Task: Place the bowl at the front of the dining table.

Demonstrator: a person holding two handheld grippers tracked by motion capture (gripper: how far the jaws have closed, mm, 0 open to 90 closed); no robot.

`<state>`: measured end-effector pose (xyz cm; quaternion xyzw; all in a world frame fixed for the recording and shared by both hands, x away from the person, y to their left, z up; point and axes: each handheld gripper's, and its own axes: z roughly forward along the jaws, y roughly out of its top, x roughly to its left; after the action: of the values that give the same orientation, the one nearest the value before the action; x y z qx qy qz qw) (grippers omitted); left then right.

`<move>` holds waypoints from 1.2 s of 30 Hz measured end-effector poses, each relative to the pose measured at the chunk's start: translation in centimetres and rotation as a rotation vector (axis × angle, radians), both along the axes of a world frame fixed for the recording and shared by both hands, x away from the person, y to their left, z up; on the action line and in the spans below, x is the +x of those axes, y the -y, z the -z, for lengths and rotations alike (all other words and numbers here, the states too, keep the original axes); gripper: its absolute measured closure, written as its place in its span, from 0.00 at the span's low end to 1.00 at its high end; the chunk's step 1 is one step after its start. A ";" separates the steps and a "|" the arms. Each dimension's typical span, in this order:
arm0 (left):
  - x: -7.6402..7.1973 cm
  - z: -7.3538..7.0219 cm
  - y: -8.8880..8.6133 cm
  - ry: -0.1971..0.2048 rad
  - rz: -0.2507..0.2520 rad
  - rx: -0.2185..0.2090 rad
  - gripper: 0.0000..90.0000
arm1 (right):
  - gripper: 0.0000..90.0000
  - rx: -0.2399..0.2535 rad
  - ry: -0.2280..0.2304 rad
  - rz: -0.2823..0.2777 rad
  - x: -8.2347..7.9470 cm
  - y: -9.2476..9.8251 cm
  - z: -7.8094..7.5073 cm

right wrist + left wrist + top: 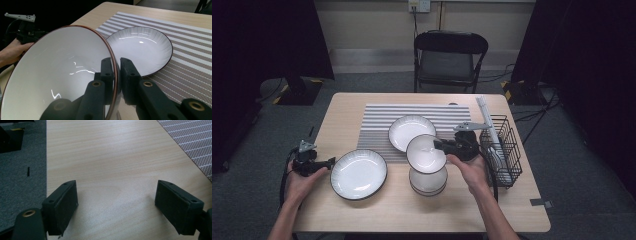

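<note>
My right tool pinches the rim of a white bowl, tilted above the bowl stack; my left tool rests open over the worktop.

Behind my table: one black folding chair, grey carpet, pale wall, dark curtains either side.

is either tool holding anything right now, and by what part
The right tool grips a white bowl by its rim, one jaw inside and one outside, above the stacked bowls. The left tool is open over bare table, holding nothing.
</note>
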<state>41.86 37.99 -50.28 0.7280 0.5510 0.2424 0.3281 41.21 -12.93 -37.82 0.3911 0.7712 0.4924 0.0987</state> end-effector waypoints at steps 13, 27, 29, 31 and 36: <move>0.0 0.0 0.0 0.000 0.001 0.000 0.20 | 0.91 0.021 -0.001 0.011 0.5 -1.0 -0.5; 0.0 0.0 0.0 0.000 0.002 0.000 0.20 | 0.91 0.035 0.014 0.025 1.2 -1.5 -1.6; 0.0 0.0 0.0 0.000 0.001 0.001 0.20 | 0.91 0.033 0.020 0.033 1.4 -1.6 -1.7; 0.0 0.0 0.0 0.000 0.002 0.000 0.20 | 0.91 0.032 0.021 0.037 1.5 -1.6 -1.9; 0.0 0.0 0.0 0.000 0.001 0.001 0.20 | 0.91 0.034 0.032 0.050 2.0 -1.7 -2.3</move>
<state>41.87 38.01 -50.28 0.7284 0.5504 0.2425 0.3281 43.25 -11.22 -35.53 0.4040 0.7511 0.5090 0.1167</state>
